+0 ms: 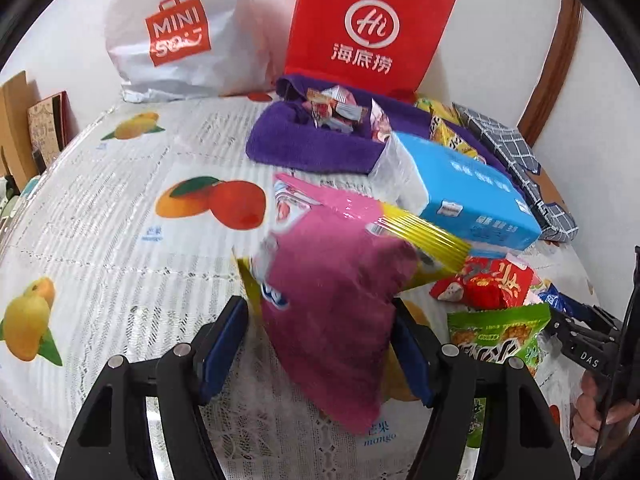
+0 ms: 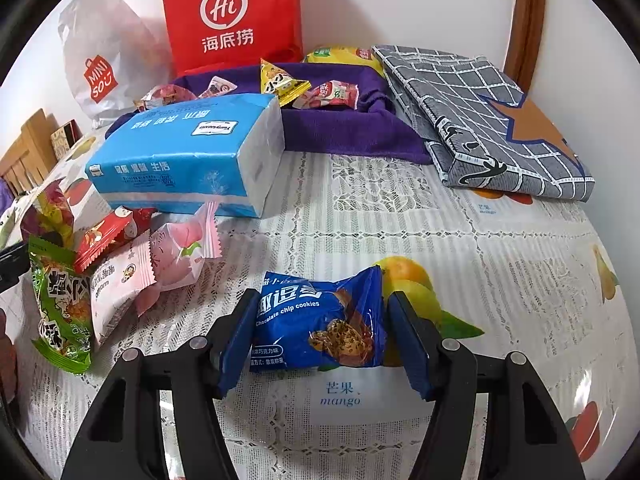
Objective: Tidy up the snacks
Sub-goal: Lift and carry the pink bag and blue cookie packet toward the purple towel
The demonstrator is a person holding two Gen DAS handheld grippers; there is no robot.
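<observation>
— Snacks: where are they?
— Left gripper [image 1: 320, 344] has its jaws on a magenta packet [image 1: 336, 320], lifted over the bench [image 1: 120, 264]. Only the right view shows the right gripper [image 2: 320, 332], jaws wide around a blue cookie pack [image 2: 320, 324] lying flat, plus sweets in the purple cloth tray [image 2: 344, 136].

The left tongs [image 1: 320, 344] hold a magenta snack bag [image 1: 340, 312] between their blue pads [image 1: 224, 348], lifted and tilted over the counter [image 1: 120, 240]. Behind it lies a blue tissue pack [image 1: 460, 184], then a purple cloth tray [image 1: 304, 140] with small sweets [image 1: 336, 110] in it. A red packet [image 1: 492, 284] and a green packet [image 1: 500, 336] lie to the right. A red bag [image 1: 368, 28] and a white bag [image 1: 180, 32] stand against the wall.
</observation>
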